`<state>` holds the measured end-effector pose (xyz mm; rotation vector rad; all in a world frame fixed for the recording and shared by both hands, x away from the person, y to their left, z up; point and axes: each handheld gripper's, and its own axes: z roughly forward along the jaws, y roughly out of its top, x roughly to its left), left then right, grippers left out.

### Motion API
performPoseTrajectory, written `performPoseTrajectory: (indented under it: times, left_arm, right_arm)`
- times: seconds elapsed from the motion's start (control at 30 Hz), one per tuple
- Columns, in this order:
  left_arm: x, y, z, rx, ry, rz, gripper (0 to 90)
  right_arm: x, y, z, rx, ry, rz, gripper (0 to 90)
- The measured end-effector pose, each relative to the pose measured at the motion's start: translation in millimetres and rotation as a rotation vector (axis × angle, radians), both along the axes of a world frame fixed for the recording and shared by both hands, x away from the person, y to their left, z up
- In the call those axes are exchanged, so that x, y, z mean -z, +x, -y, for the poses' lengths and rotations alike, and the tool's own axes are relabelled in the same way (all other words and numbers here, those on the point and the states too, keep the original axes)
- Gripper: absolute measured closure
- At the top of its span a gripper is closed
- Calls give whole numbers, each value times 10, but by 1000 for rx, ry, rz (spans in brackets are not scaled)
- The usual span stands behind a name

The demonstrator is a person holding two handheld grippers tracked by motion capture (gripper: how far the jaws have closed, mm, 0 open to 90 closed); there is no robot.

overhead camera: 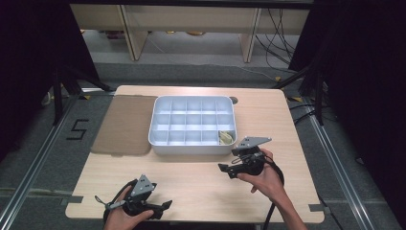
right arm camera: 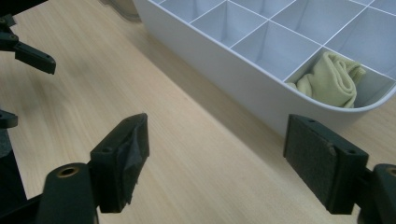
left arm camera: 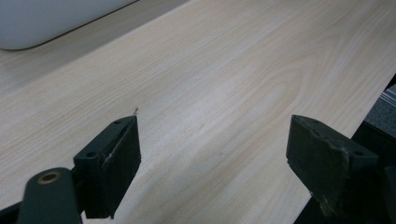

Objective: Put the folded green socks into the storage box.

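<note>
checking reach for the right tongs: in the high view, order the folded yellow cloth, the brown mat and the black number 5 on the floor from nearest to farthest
1. Folded pale yellow cloth, in the white divided tray's near right compartment, just beyond the right tongs.
2. Flat brown mat, left of the tray.
3. Black number 5, on the floor, far left.

Your left gripper holds its two black jaws wide apart with nothing between them, low over the pale wood-grain tabletop, with the rounded white plastic tray wall at the upper left corner, well apart.
</note>
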<state>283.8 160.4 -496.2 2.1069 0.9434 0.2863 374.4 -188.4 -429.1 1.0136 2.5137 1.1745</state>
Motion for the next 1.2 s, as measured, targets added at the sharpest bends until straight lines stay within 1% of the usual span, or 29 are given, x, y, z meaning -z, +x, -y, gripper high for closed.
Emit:
performPoseTrajectory:
  times: [0.07,0.1,0.13,0.2,0.23,0.27,0.3,0.33,0.37,0.4,0.47,0.5,0.57,0.63,0.67,0.73,0.77,0.8,0.83,0.87,0.9,0.93,0.97,1.0,1.03,1.07,1.1,1.17,1.2]
  left_arm:
    - [1,-1,2,0,-1,-1,172]
    - [1,-1,2,0,-1,-1,172]
    - [1,-2,4,1,-1,-1,172]
    - [2,-4,6,0,-2,-1,172]
    - [6,-8,14,-2,-20,-1,172]
    - [5,-7,13,1,-20,2,172]
    - [3,2,3,6,-1,9,172]
    - [3,1,1,7,0,8,172]
    - [6,-1,5,-1,-4,4,172]
    - [9,-1,7,-3,-6,2,172]
    - [8,-1,7,-2,-5,2,172]
    - [9,-1,6,-2,-5,2,172]
    - [9,-1,7,-3,-6,2,172]
    - [9,-1,7,-3,-6,2,172]
    - [9,-1,7,-3,-6,2,172]
    - [7,-2,6,-1,-6,2,172]
    - [8,-8,15,-2,-21,-1,173]
    - [2,-1,1,7,1,5,173]
    - [8,-1,7,-2,-6,3,173]
    - [9,0,7,-2,-6,1,173]
    - [9,-1,7,-1,-6,2,173]
    - [8,-2,6,0,-6,1,173]
    - [7,-5,11,0,-13,-1,173]
    - [7,-8,17,-1,-24,-1,173]
    - [5,-6,13,3,-18,3,173]
    - [4,-2,10,10,-14,8,173]
    - [1,4,-2,12,6,11,173]
    - [8,-9,18,-2,-26,-2,173]
    - [5,-8,15,0,-20,0,173]
  right_arm:
    - [6,-41,4,1,15,-11,224]
    - [16,-34,20,-14,10,9,218]
    - [28,-50,24,-9,20,16,215]
    - [27,-89,35,-6,23,-9,213]
    - [35,-87,51,-9,16,6,212]
    - [50,-85,60,-25,18,13,213]
    - [51,-102,70,-13,11,13,213]
    - [54,-143,58,11,28,-23,213]
    - [71,-119,81,-19,13,20,213]
    - [77,-136,84,-11,17,3,213]
    - [90,-154,95,-6,19,7,213]
    - [92,-171,96,-5,29,-11,213]
    - [109,-178,111,-3,26,11,212]
    - [115,-205,116,-1,27,-6,211]
    - [127,-195,123,-19,28,8,210]
    - [143,-208,129,-28,21,6,210]
    - [155,-220,126,-20,26,8,209]
    - [156,-229,131,-22,18,3,208]
    - [159,-250,131,-10,18,-3,206]
    - [167,-253,132,-16,14,-2,205]
    - [172,-270,127,-11,20,-16,203]
    - [187,-279,121,-11,29,-10,201]
    - [186,-273,137,-19,14,-5,201]
    - [196,-272,139,-34,17,0,200]
    - [203,-285,141,-19,18,6,199]
    - [203,-312,134,-10,22,-21,198]
    - [208,-303,149,-16,11,-7,197]
    - [225,-316,154,-19,13,-8,194]
    - [232,-324,158,-19,10,-6,192]
